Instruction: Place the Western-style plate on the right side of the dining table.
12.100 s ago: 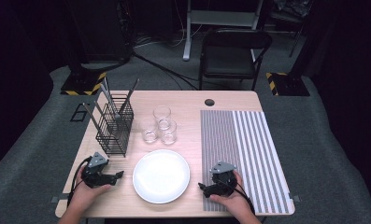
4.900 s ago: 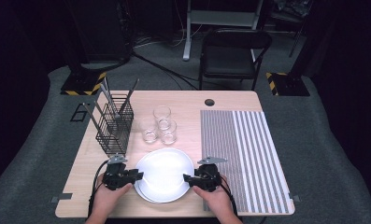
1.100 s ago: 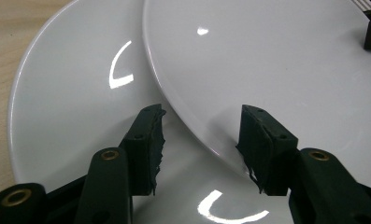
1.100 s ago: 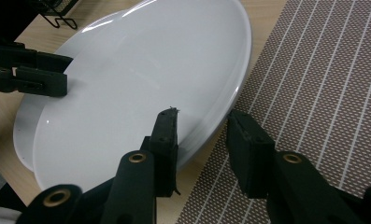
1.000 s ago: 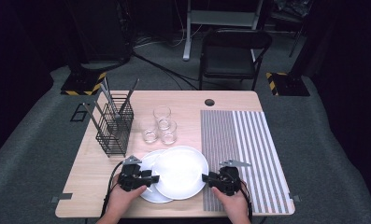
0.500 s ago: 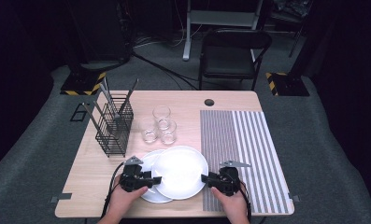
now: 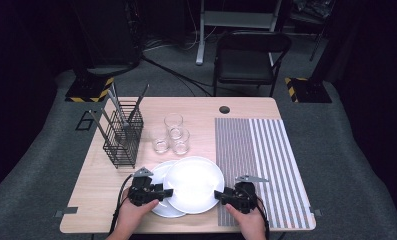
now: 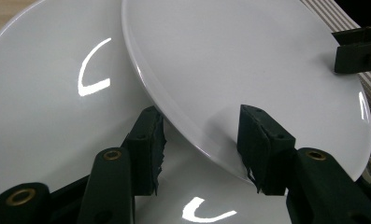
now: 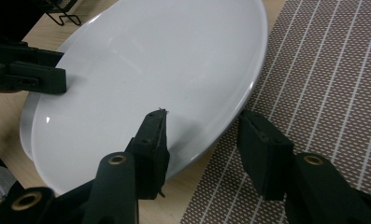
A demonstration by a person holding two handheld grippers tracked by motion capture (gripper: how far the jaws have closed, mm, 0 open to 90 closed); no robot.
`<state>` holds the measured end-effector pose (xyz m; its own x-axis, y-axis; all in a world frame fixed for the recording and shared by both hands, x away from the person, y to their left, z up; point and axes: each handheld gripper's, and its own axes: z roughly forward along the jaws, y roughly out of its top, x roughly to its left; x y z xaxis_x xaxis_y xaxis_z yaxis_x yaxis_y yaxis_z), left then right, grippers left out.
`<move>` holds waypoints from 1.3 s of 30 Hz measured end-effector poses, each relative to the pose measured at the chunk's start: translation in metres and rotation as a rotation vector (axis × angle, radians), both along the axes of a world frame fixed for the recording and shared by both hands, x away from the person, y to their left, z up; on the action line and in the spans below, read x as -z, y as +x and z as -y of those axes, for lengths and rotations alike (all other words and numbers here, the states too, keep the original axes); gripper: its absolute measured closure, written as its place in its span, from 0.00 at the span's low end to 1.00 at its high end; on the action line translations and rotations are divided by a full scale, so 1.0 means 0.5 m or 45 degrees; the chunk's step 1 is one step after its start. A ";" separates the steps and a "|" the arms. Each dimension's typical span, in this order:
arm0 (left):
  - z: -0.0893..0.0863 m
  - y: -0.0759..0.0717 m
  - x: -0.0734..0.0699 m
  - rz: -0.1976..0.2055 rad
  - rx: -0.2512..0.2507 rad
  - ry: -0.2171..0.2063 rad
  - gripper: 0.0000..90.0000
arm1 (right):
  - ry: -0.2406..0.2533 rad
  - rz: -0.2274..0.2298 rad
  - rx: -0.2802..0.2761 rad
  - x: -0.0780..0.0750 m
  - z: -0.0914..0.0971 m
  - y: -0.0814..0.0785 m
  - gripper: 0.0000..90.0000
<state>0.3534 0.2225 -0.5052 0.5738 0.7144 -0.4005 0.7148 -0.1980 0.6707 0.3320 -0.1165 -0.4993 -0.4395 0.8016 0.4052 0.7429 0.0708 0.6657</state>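
White glazed ceramic: the upper plate (image 7: 192, 184) now lies offset to the right of the lower plate (image 7: 162, 192), its right edge just reaching the striped placemat (image 7: 258, 165). Twelve seconds back there was a single stack centred near the front edge of the wooden table (image 7: 101, 200), so the top plate has been slid or lifted rightward off its mate.

Left gripper (image 8: 199, 149): jaws spread, straddling the near rim of the upper plate, one pad over and one under; they have just been closing slightly, no visible pinch. Right gripper (image 9: 202, 149): jaws spread across the opposite rim, and just been opening; the plate edge sits between them but the pads seem clear of it, though the lower pad's contact is hard to read.

Judgement: right side is releasing, so the plate is probably being set down partly on the placemat, partly overlapping the lower plate.

Writing: none legible on plates, grippers, wire rack (image 7: 122, 135) or glasses (image 7: 172, 134).
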 end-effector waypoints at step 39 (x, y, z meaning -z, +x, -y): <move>0.009 -0.011 -0.035 0.027 -0.047 -0.006 0.59 | -0.062 0.030 0.031 -0.031 -0.012 -0.007 0.59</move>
